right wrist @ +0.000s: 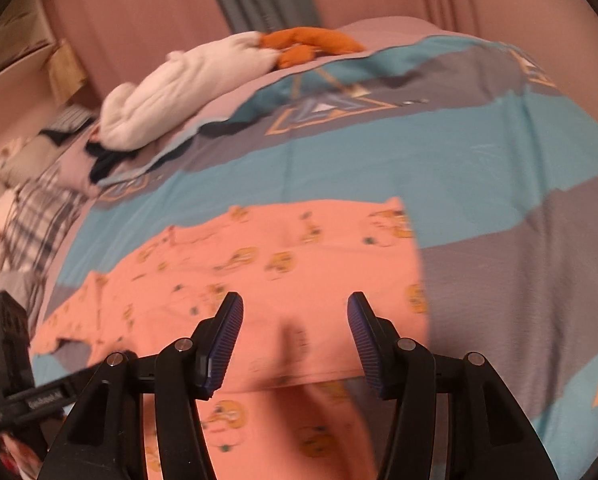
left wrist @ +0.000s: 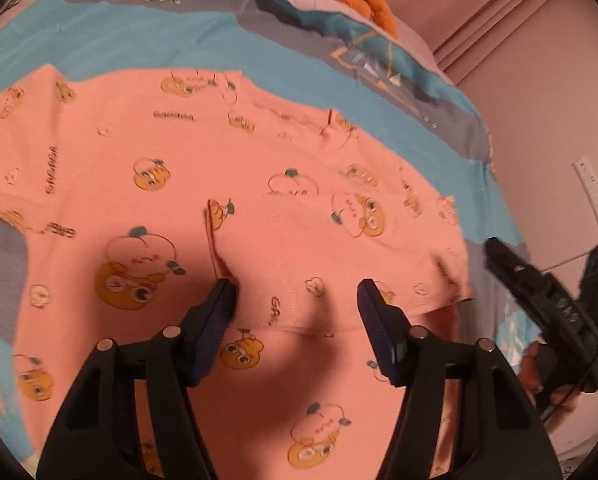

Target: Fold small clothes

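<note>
A peach cartoon-print garment (left wrist: 259, 208) lay spread flat on the bed's blue-and-grey quilt (right wrist: 499, 168), part-folded, ready for the next fold. The left gripper (left wrist: 297, 294) hovered open over a folded edge at six o'clock; the right gripper (right wrist: 295, 312) (also open, holding nothing) hung above the hem.

White plush toy (right wrist: 187, 92) with orange feet lies on striped bedspread (right wrist: 479, 168).

Left wrist view: close, steeply down over left claw (left wrist: 297, 300) onto the pink garment (left wrist: 147, 152); right claw (left wrist: 547, 280) at its right edge. Right wrist view: shallower, over its own claw toward the bed's (right wrist: 479, 168) far edge. Both share the garment.
</note>
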### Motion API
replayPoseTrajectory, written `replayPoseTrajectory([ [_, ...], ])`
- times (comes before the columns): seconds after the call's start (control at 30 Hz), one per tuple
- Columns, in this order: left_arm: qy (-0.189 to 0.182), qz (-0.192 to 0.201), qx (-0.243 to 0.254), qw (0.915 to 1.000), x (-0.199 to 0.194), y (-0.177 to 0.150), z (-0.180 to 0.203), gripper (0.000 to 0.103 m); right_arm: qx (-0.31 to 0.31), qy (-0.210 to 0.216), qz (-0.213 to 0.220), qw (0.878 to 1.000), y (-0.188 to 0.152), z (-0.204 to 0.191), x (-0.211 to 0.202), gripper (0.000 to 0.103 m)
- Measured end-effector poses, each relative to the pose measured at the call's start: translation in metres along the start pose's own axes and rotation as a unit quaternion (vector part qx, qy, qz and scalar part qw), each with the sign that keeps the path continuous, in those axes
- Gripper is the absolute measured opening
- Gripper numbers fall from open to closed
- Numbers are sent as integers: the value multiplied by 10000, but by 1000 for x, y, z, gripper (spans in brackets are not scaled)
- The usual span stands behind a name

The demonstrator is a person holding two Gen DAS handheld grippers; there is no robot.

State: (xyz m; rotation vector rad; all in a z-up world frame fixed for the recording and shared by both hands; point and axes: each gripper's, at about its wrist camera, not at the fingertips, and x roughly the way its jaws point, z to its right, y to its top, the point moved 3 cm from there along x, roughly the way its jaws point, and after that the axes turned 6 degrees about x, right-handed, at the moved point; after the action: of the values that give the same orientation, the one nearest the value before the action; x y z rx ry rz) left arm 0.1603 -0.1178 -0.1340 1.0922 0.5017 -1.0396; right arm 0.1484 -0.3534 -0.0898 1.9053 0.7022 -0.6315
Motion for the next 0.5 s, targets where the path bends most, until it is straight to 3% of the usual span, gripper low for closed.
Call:
replayPoseTrajectory([
  [0.17, -37, 92, -125, 9999, 6, 1, -1, 62, 105, 23, -26, 9999, 1, 7, 1, 54],
  [0.3, -400, 42, -324, 9987, 18, 8, -1, 39, 124, 65, -35, 9999, 1, 9, 3, 54],
  [0.5, -42, 251, -197, 9995, 17, 9, 4, 15, 172, 35, -35, 9998, 1, 14, 3, 54],
])
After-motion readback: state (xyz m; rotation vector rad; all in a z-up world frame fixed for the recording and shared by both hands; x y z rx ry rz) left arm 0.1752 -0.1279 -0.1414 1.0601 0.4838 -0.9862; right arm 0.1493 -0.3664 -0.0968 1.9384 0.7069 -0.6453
